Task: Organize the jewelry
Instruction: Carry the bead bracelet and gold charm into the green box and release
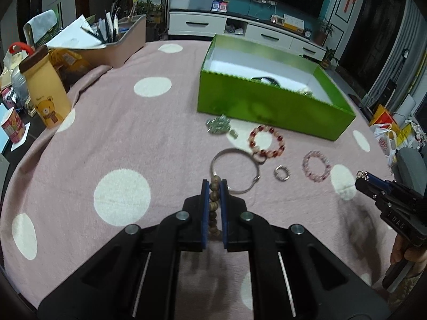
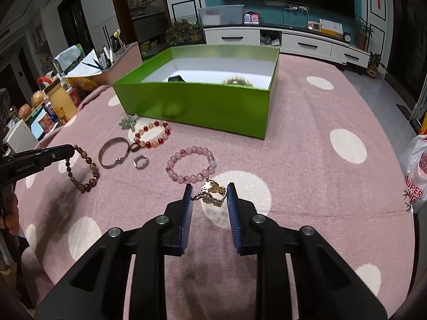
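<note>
I read "GenRobot.AI" on my left gripper (image 2: 72, 150) and "DAS" on my right gripper (image 1: 363, 177). My left gripper's blue pads are clamped on a brown wooden bead bracelet (image 2: 82, 169), which hangs clear of the pink white-dotted cloth (image 1: 106, 138). My right gripper's pads pinch a gold filigree chain piece (image 2: 212, 193). On the cloth beyond lie a pale pink bead bracelet (image 2: 190, 164), a small silver ring (image 2: 140, 162), a silver bangle (image 2: 113, 152) and a red-and-peach bead bracelet (image 2: 152, 134), before a glossy green cardboard box (image 2: 197, 104)
</note>
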Available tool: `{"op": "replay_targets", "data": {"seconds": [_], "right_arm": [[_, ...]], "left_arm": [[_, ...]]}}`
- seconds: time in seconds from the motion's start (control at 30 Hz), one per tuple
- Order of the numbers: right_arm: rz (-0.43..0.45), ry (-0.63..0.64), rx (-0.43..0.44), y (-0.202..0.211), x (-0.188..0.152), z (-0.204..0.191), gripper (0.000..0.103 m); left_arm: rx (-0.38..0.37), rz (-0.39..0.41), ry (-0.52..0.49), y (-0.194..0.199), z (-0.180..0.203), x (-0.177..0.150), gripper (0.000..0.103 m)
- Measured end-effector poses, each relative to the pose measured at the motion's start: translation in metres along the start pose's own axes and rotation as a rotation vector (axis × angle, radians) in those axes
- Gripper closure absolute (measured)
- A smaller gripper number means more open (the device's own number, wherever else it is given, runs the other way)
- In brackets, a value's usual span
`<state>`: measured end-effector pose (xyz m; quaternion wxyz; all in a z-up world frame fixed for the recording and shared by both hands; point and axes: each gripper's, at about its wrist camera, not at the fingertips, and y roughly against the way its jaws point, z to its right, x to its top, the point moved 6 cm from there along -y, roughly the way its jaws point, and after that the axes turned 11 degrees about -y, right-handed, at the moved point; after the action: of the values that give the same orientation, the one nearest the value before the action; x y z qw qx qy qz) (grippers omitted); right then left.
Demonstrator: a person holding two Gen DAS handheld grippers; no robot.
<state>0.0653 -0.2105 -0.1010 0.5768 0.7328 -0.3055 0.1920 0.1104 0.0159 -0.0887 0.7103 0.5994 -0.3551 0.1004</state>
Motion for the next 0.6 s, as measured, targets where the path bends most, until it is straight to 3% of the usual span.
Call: {"op": "replay_targets", "data": {"seconds": [0.6], "right_arm": [[0.078, 0.003, 0.043, 0.028, 0.027, 0.0, 0.077]], "left_arm": [[-0.017, 0.09, -0.027, 0.026, 0.01, 0.062, 0.096]]}}
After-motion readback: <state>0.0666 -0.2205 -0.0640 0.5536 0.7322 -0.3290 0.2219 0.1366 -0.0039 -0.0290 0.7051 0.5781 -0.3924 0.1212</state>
